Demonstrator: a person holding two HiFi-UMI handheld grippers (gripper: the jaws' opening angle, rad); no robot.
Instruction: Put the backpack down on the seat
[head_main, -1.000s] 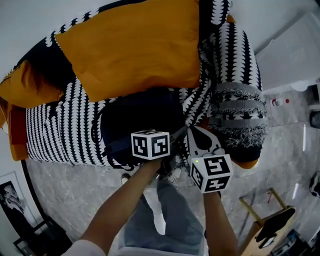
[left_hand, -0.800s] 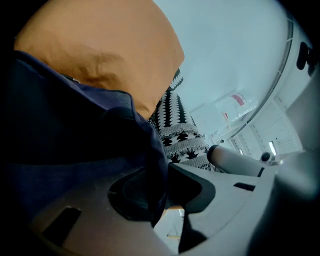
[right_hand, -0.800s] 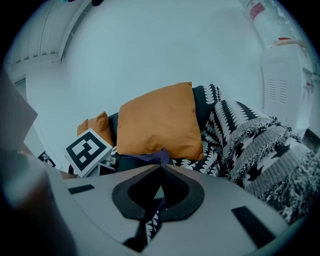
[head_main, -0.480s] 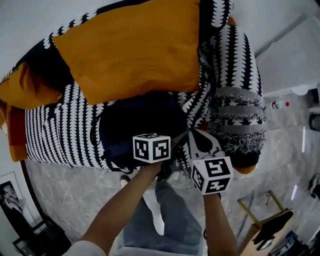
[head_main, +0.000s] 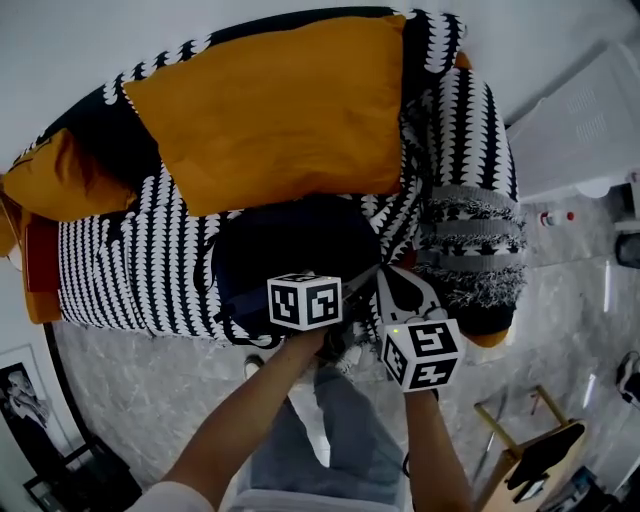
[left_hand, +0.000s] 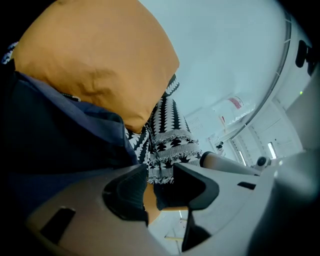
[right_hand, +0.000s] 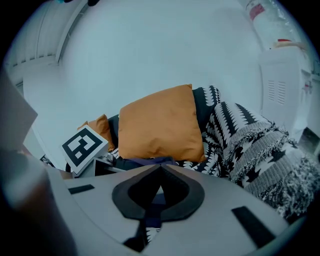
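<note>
left gripper (left_hand: 160, 183), jaws just opened (nothing between)

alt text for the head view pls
A dark backpack lies on a black-and-white patterned sofa before an orange cushion. At its near edge, the left gripper has just been opening its jaws, nothing between them; the right gripper is shut on the backpack.

A home living room: a sofa (head_main: 120, 270) draped in a black-and-white patterned cover fills the upper half of the head view, with a big orange cushion (head_main: 270, 110) and a fringed throw (head_main: 470, 230) on it. Below lies a grey stone-look floor (head_main: 150, 390), with a framed picture (head_main: 25, 390) at lower left.
</note>
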